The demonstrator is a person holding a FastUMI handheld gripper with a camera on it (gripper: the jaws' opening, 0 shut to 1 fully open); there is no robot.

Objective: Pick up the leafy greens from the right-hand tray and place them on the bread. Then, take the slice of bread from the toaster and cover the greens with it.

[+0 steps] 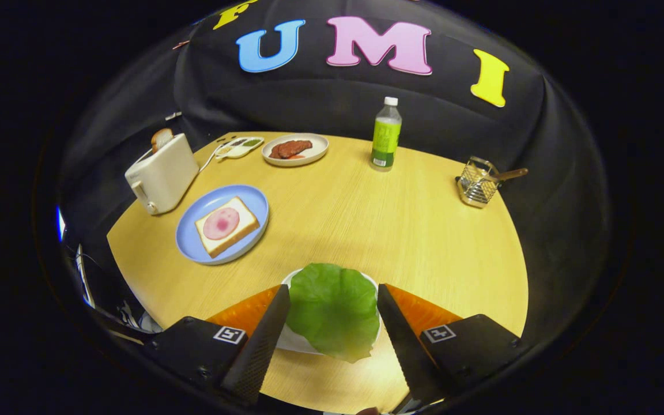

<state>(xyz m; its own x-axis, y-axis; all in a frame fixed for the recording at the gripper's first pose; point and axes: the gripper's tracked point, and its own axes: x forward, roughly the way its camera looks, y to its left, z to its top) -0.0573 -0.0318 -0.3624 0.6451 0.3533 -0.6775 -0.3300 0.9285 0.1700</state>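
Gripper (332,311) spread around crinkled round greens (333,308)

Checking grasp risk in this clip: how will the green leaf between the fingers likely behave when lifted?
The leaf looks thin and broad, so probably light and floppy, drooping beyond the pinch. It overhangs its white plate, which may help a finger get under. The gripper is open around it; a hard squeeze might crease it.

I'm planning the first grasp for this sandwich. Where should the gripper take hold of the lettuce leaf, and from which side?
Probably the near edge of the lettuce leaf, where it overhangs the white plate rim. Come from above: the leaf lies flat between the open gripper's fingers, and only that lip leaves room beneath.
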